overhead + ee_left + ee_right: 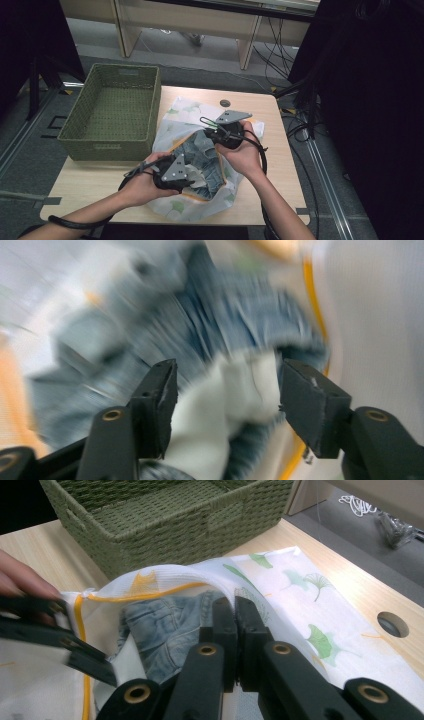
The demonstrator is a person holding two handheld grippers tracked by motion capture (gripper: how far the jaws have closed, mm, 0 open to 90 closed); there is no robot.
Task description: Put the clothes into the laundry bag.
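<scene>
A white mesh bag (182,114) printed with green leaves and edged in orange lies on the wooden table (280,165). Crumpled blue jeans (202,152) sit in its open mouth. My right gripper (235,605) is shut on the bag's upper rim (200,575) and lifts it above the jeans (165,625). My left gripper (225,380) is open inside the mouth, jaws on either side of a white fold of the jeans (220,405); this view is blurred. In the high view the left gripper (180,176) is at the near side and the right gripper (222,135) at the far side.
An empty green woven basket (107,150) stands at the table's left, close beside the bag, and its wall (165,535) shows in the right gripper view. A round cable hole (225,103) lies behind the bag. Cables run on the floor at right.
</scene>
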